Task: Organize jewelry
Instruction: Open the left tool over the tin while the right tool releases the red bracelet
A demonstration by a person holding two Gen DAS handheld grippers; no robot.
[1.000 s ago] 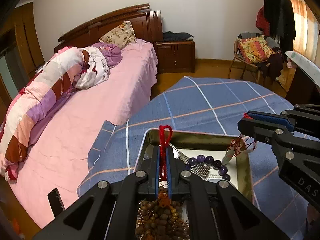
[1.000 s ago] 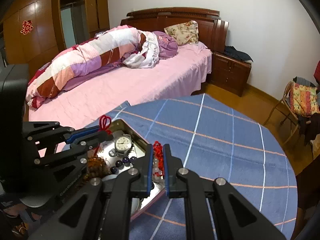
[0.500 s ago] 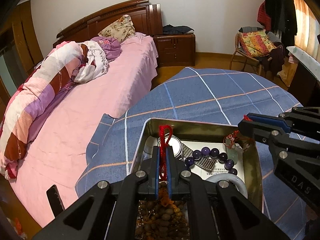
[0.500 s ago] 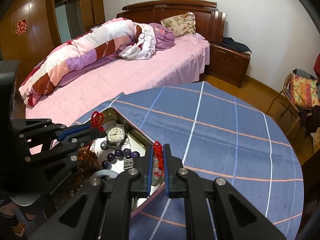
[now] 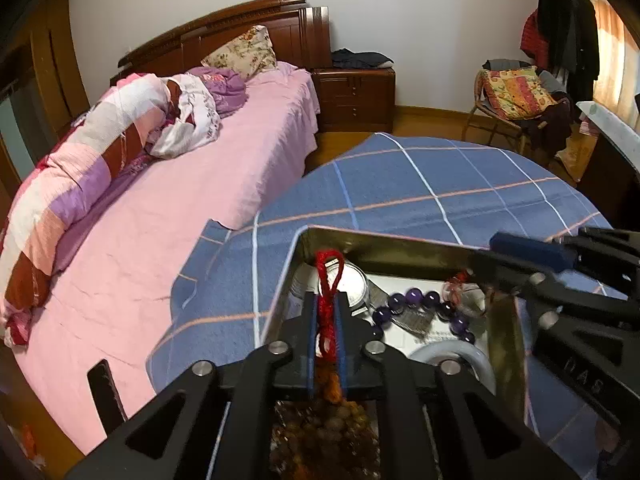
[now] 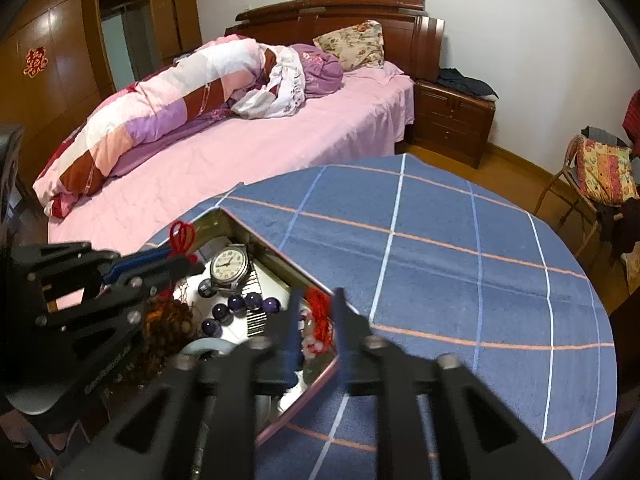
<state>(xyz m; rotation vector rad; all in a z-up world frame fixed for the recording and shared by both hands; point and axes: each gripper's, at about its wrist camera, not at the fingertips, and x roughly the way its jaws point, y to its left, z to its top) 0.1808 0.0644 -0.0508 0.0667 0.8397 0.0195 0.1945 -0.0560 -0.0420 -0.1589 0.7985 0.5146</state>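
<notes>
Your right gripper (image 6: 316, 326) fingers just parted wide vs before, red cord (image 6: 320, 320) loose between, over tin (image 5: 400, 246) on bench. Left gripper (image 5: 327, 322) eased slightly, red loop (image 5: 329, 276) between fingers.

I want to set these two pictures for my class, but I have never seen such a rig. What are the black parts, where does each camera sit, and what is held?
There is no robot: a person holds a black two-finger claw in each hand, and a fisheye camera on each looks along its fingers. One picture comes from the left claw, the other from the right claw. On a blue checked cloth stands a metal tin with a wristwatch, a purple bead bracelet and brown beads. Each claw has a red cord between its jaws, which have just been opening. The right has let go; for the left I cannot tell.
</notes>
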